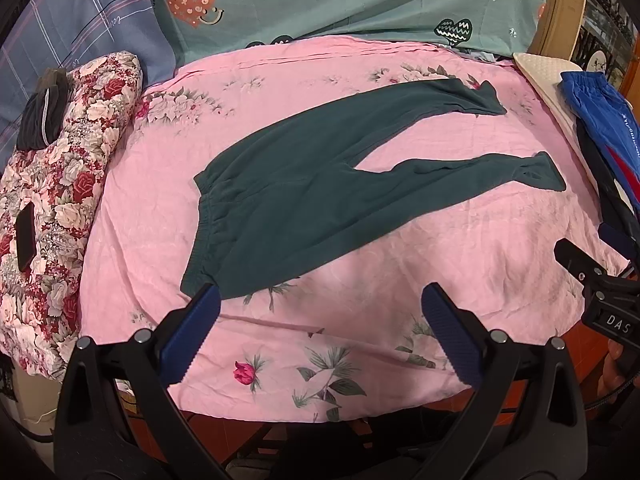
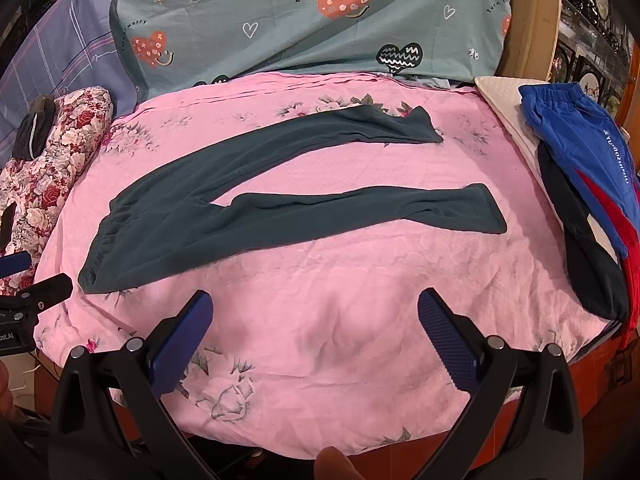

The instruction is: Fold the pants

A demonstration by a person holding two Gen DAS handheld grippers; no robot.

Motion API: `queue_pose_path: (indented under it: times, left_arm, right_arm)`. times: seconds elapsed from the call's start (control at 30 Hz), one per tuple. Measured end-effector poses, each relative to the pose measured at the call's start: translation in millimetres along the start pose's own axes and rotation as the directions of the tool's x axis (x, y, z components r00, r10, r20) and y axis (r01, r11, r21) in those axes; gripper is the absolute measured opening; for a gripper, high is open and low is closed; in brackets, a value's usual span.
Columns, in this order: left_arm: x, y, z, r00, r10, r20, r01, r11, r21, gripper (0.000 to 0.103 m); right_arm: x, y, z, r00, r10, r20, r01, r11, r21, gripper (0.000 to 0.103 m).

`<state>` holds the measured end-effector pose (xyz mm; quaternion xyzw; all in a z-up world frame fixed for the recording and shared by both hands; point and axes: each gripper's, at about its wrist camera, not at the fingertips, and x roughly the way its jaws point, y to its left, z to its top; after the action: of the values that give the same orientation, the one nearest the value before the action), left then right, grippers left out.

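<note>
Pink flowered sheet [image 1: 360, 280] covers the bed where I am working, with a green heart-print pillow [image 1: 320, 4] at the far end and a floral cushion [image 1: 60, 208] off to the left. My dark green pants [image 1: 288, 200] lie flat in the middle of the sheet, waistband [image 1: 204, 220] toward the left and both legs spread apart in a V running to the right, cuffs well apart from each other. A pile of blue and red clothes [image 2: 580, 168] sits at the right edge, clear of the job.

My left gripper [image 1: 320, 324] hovers near the waistband's near corner, jaws wide open and holding nothing. My right gripper [image 2: 314, 332] hangs over bare sheet in front of the near leg [image 2: 360, 216], jaws equally wide and empty.

Nothing is folded yet, so I judge the first step is bringing one leg over the other. To do it well I would pinch the near leg's cuff [image 2: 484, 208] with the right and the waistband's near corner with the left (both layers, not just the top one), lift only enough to clear the sheet, and carry the two together so the leg lands square on the far leg [image 2: 320, 128] with the cuffs matched. The fabric looks soft and limp; dragging may bunch it or pull the sheet up with it
</note>
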<state>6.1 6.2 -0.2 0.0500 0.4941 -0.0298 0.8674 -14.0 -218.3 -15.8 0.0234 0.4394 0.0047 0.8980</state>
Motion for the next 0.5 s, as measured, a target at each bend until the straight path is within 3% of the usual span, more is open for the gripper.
queue_pose_path:
  times: [0.5]
  left_arm:
    - [1.2,3.2,5.3,1.000,0.001,0.001,-0.001,1.000,-0.007,0.101]
  right_arm:
    - [-0.4,0.7,4.6,1.000,0.000,0.011,0.000,1.000,-0.004,0.102]
